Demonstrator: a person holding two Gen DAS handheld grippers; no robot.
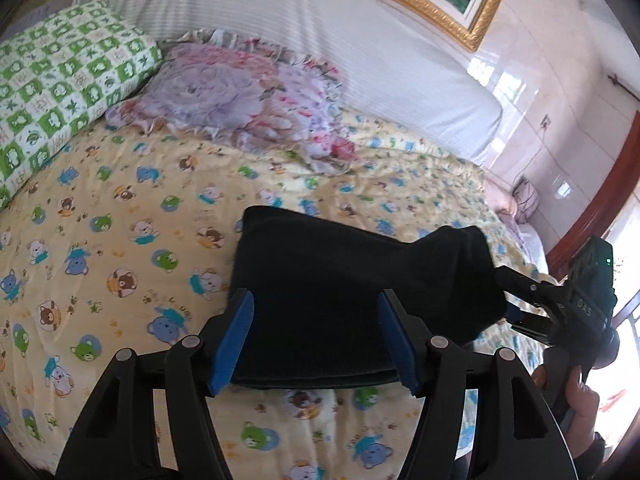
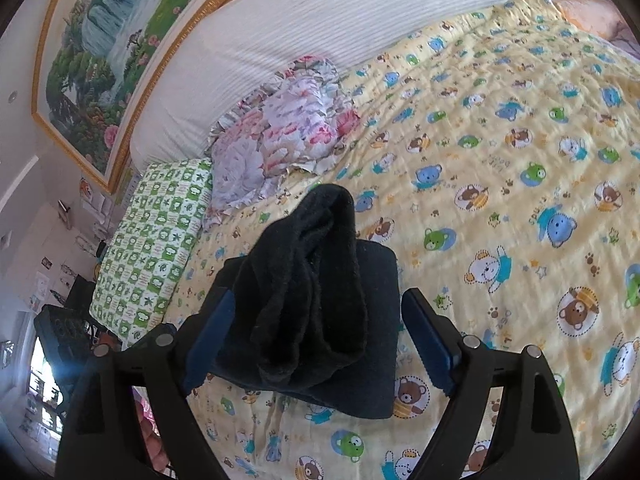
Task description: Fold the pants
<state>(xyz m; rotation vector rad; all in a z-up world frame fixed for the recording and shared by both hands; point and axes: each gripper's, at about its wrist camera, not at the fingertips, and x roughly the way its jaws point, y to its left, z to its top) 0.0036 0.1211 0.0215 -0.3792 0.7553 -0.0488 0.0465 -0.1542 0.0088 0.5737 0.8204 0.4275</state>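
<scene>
Black pants (image 1: 340,272) lie folded into a compact stack on the yellow bear-print quilt (image 1: 120,220). My left gripper (image 1: 316,340) is open, its blue pads standing on either side of the stack's near edge. One end of the top layer is humped up in a loose roll (image 2: 312,260). My right gripper (image 2: 318,340) straddles that roll with its jaws wide; the right pad is clear of the cloth. In the left wrist view the right gripper (image 1: 510,298) reaches in from the right, fingertips partly hidden behind the raised cloth.
A green checked pillow (image 1: 60,92) and a floral ruffled pillow (image 1: 240,96) lie at the head of the bed against a white striped bolster (image 1: 280,20). A gold-framed painting (image 2: 100,60) hangs above. A hand (image 1: 576,400) holds the right gripper's handle.
</scene>
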